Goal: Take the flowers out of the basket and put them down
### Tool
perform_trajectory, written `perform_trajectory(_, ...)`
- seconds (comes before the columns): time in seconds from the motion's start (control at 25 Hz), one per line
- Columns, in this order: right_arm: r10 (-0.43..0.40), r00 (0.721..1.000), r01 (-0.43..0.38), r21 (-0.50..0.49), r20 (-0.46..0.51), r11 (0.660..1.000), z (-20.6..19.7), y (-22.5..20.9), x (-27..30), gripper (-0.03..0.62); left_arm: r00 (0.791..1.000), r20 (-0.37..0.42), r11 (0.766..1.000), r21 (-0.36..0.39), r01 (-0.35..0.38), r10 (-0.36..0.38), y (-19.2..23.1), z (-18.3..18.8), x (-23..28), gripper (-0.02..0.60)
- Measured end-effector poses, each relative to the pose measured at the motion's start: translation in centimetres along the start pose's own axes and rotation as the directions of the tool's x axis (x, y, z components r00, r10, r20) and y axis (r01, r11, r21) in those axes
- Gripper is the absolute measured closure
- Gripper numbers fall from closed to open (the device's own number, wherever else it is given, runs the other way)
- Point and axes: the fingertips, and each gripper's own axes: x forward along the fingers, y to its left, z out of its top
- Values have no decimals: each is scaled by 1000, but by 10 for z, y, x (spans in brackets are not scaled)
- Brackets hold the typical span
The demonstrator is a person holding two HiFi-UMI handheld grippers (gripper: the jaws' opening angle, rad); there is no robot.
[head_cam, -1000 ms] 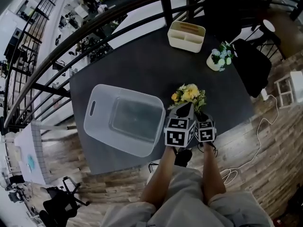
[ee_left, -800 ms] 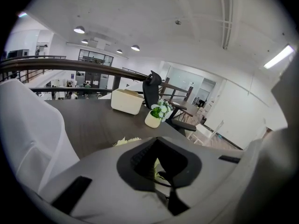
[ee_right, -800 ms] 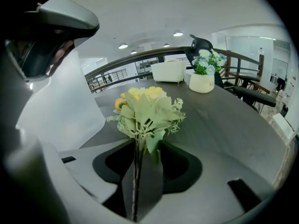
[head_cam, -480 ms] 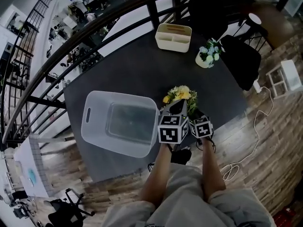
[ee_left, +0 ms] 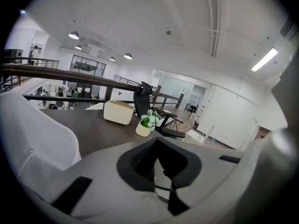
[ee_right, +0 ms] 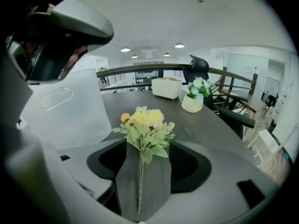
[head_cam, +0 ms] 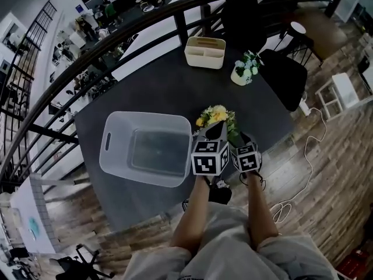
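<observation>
**A:** Both bare forearms reach forward side by side. The left gripper and right gripper are close together on the near side of the yellow bouquet.

**B:** Left gripper's jaws meet at the tips, nose tipped gently down over the bouquet.

**A:** And the right gripper's jaws have just been opening! They're wide apart and angled down more steeply. The bouquet's stem lies between them, pads clear of it.

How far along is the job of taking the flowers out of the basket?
Done: the yellow flowers lie on the table beside the basket, which looks empty. In hand: nothing; the jaws of the right gripper have just been opening, the stem between them unpinched. Left: probably only drawing the gripper away.
</observation>
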Motion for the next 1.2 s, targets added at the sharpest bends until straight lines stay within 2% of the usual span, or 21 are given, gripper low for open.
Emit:
perform_trajectory(0.12,-37,998,37,4,56,999,11,5,-21,285,1000,14,1000,10,-1,1,-3,1,-24,554)
perform_trajectory(0.32,-24,994,22,19,105,1000,11,36,-57,286,999,43,999,18,-27,26,-4,-3,-75,554)
perform_trajectory(0.52,9,991,-17,64,133,998,7,57,-75,286,997,48,998,28,-64,63,1,-8,-108,554)
perform_trajectory(0.72,-33,990,29,28,136,999,-5,68,-85,290,993,62,994,36,-102,100,7,-21,-134,554)
perform_trajectory(0.88,-22,991,19,27,130,999,-15,72,-89,301,991,69,992,35,-120,117,15,-31,-147,554)
perform_trajectory(1.04,-16,993,10,49,121,999,-28,76,-93,374,986,94,990,14,-139,137,28,-34,-168,554)
perform_trajectory(1.2,-44,989,27,120,144,992,-30,84,-101,408,984,110,989,8,-145,143,40,-40,-189,554)
